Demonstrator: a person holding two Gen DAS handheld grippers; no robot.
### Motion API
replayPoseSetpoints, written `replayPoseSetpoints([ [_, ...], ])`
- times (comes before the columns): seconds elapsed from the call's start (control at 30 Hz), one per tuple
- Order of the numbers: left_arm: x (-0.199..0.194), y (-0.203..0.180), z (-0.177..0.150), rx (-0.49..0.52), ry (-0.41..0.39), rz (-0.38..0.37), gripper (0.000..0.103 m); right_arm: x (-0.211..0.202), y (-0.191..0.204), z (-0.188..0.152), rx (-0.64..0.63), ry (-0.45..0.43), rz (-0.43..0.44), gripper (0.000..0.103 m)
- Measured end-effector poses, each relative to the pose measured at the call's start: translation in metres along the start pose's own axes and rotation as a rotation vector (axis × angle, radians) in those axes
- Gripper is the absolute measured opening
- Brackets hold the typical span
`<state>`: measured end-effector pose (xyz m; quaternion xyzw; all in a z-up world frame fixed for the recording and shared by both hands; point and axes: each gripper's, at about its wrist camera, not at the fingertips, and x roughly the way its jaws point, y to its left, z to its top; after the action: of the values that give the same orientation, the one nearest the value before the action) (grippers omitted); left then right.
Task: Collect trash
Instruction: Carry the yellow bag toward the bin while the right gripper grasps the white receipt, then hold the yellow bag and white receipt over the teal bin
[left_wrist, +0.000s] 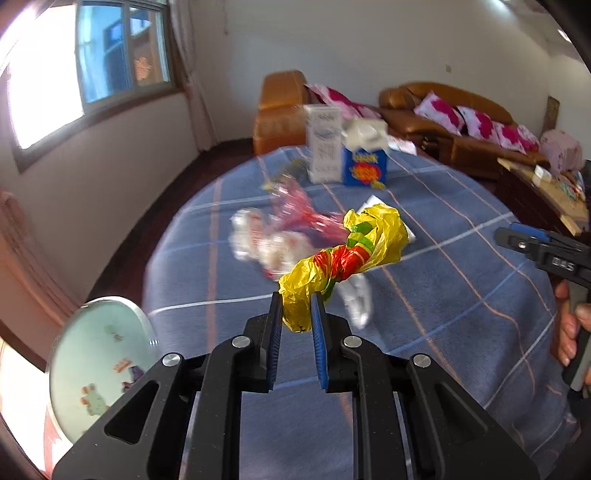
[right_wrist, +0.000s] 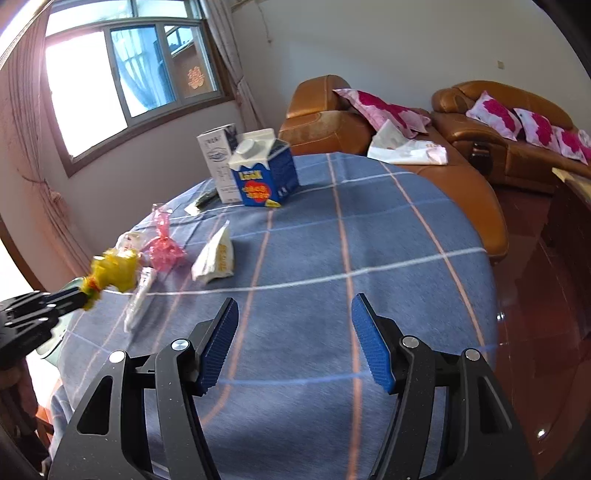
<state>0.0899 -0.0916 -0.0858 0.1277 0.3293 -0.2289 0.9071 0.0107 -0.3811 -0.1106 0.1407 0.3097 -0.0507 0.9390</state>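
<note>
The left claw (left_wrist: 296, 308) is pinching one end of a crumpled yellow plastic bag (left_wrist: 343, 258) (red and green print), holding it lifted above the blue plaid bench (left_wrist: 461, 280). The right claw (right_wrist: 293, 332) is hanging wide apart over bare cloth, gripping nothing. Pink cellophane (right_wrist: 164, 243) and a blue carton (right_wrist: 264, 171) are lying farther back.

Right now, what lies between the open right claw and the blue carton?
In the right wrist view, only bare blue plaid tablecloth runs from the right claw to the blue carton. The white wrapper lies off to the left.
</note>
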Motion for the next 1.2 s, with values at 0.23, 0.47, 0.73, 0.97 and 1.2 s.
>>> replayPoseSetpoints([
  [0.23,-0.020,0.065,-0.021,-0.110,0.006,0.141,0.016,0.054,0.059,0.042,-0.133,0.094,-0.002,0.062],
  [0.47,-0.024,0.110,-0.041,-0.188,0.032,0.214,0.016,0.129,0.087,0.047,-0.187,0.254,-0.026,0.054],
  [0.73,-0.028,0.132,-0.052,-0.239,0.034,0.232,0.016,0.120,0.080,0.041,-0.183,0.230,0.004,0.019],
  [0.97,-0.033,0.144,-0.058,-0.261,0.038,0.261,0.016,0.069,0.111,0.053,-0.237,0.082,0.096,0.019],
  [1.2,-0.036,0.160,-0.067,-0.284,0.063,0.310,0.016,0.058,0.183,0.058,-0.359,0.030,0.255,0.019],
])
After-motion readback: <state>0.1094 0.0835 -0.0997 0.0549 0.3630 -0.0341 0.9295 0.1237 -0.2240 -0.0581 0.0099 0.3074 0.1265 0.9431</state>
